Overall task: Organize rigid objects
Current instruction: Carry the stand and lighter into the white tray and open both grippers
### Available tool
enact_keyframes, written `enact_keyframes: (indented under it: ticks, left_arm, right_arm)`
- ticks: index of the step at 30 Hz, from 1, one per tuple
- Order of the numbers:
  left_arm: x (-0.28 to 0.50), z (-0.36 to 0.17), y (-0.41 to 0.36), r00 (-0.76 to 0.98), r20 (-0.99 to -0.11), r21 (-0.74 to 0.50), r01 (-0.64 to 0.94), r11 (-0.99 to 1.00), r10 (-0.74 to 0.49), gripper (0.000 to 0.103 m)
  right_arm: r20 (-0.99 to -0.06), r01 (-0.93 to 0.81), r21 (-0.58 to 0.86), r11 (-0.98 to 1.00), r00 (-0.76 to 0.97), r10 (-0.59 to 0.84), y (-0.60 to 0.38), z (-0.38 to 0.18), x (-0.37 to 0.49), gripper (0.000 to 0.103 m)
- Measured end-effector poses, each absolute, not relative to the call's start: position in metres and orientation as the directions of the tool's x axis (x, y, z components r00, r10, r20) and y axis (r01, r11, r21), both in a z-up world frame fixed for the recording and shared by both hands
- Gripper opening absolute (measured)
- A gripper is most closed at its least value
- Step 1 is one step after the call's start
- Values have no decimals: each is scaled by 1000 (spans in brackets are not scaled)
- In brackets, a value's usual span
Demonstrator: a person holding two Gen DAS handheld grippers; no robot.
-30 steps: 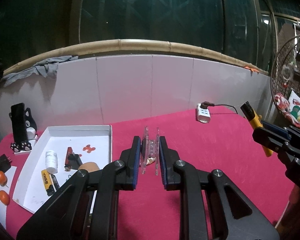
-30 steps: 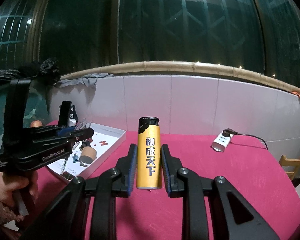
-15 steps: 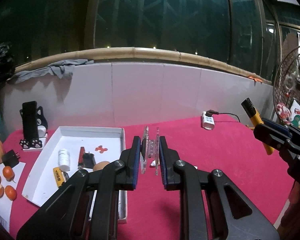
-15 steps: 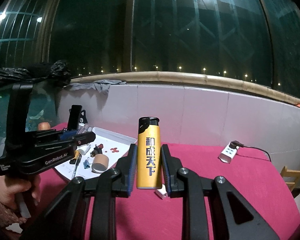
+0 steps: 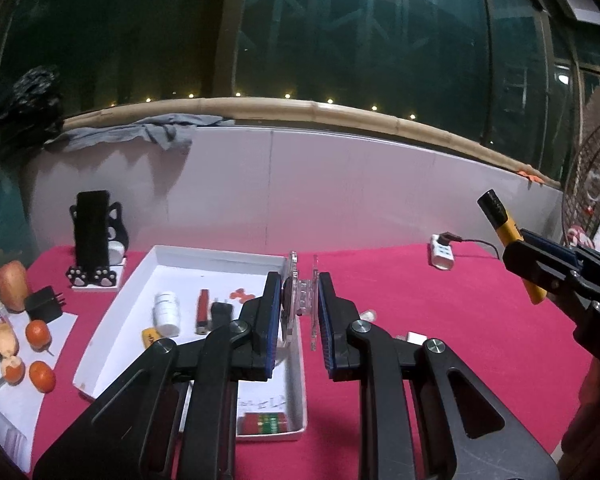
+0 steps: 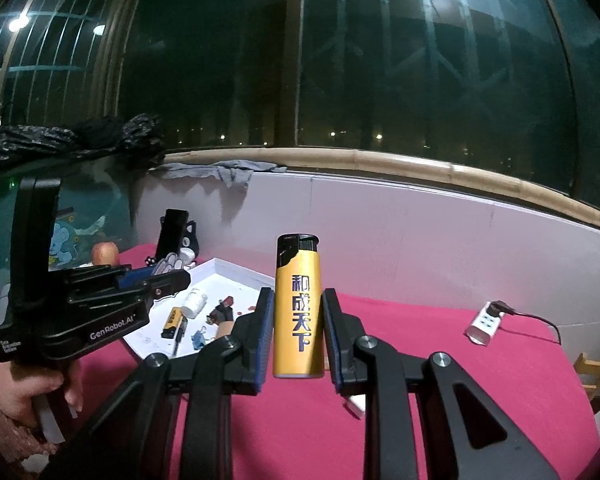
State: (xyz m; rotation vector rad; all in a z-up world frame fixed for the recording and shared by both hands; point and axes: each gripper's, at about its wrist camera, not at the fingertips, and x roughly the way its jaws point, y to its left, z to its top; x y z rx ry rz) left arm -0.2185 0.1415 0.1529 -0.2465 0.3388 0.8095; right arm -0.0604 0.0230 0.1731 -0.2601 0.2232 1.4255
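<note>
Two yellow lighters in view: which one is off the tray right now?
The big yellow lighter, upright, clamped in the right gripper above the red cloth. The other lighter lies flat in the white tray.

The red tablecloth (image 5: 440,312) lies mostly bare right of the white tray (image 5: 112,320), with only 1 power strip (image 5: 442,257) near the back wall (image 5: 340,200).

our left gripper (image 5: 299,312) squeezes tight, held up | our right gripper (image 6: 298,320) squeezes tight, held up
</note>
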Motion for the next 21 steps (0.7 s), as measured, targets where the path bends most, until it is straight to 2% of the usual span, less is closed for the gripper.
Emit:
enact_keyframes:
  ticks: [21]
  left_arm:
    - [-276,149,216,529,-410,-84,-833,547,742,17]
  right_arm:
    - [-372,-999,-44,11,27,928,102,174,-103,22]
